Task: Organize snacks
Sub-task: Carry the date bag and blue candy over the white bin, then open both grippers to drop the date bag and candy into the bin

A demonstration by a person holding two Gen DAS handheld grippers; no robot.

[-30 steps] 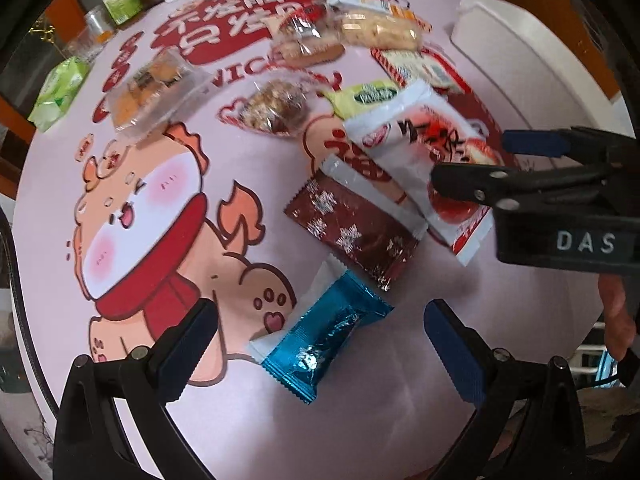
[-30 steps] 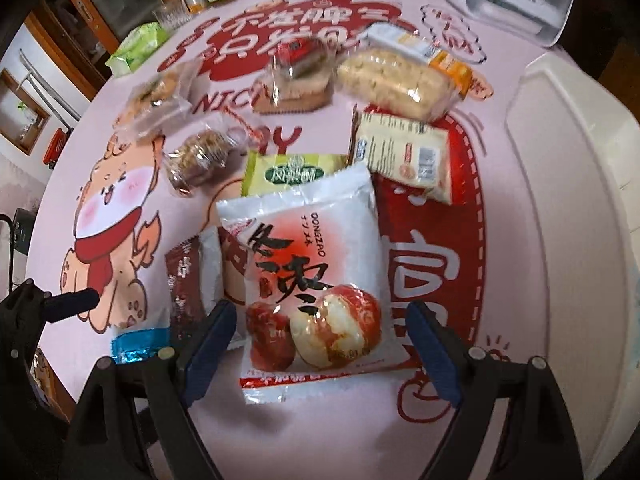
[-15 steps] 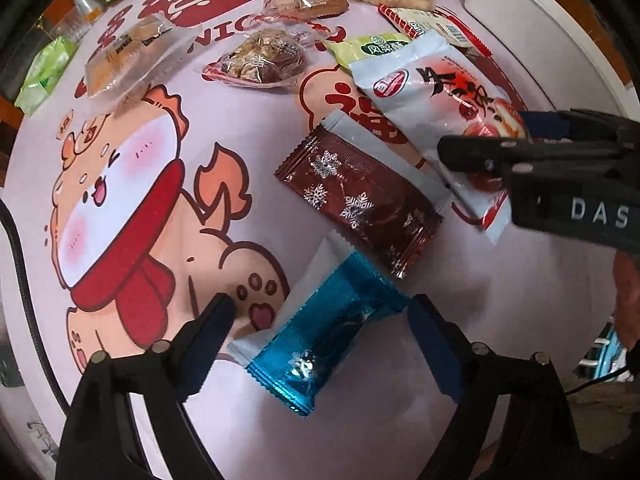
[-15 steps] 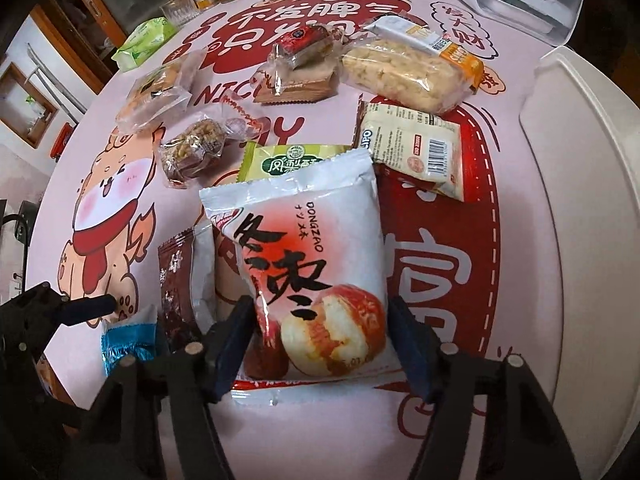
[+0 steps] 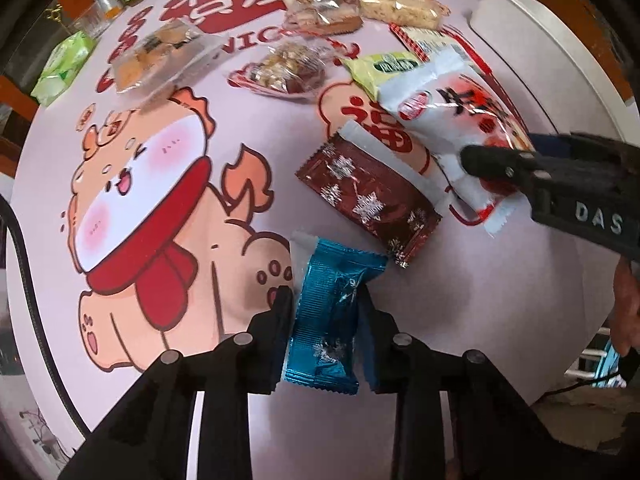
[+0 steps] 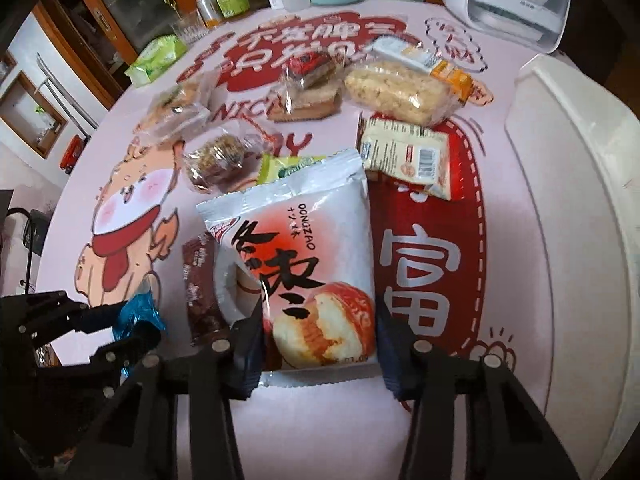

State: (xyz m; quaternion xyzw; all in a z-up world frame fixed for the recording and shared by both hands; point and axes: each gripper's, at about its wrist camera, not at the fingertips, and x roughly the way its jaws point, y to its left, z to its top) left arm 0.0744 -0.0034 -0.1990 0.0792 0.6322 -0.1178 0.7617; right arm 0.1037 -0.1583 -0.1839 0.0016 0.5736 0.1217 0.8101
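My left gripper point(image 5: 325, 316) is shut on a blue foil snack point(image 5: 329, 316) that lies on the pink tablecloth; it also shows in the right wrist view point(image 6: 136, 314). My right gripper point(image 6: 318, 344) is shut on the lower end of a large white and red jujube cake bag point(image 6: 304, 264), which also shows in the left wrist view point(image 5: 452, 120). A brown snowflake wrapper point(image 5: 368, 196) lies between the two snacks.
Several more packaged snacks lie further back: a green packet point(image 6: 288, 166), a white barcode pack point(image 6: 408, 156), a rice cake bar point(image 6: 400, 92), clear-wrapped pastries point(image 6: 216, 156). A white bin point(image 6: 580, 208) stands at the right. Bottles and a green tissue pack point(image 6: 158, 60) are at the far edge.
Both grippers moved forward and closed: the left one onto the blue foil snack, the right one onto the jujube cake bag.
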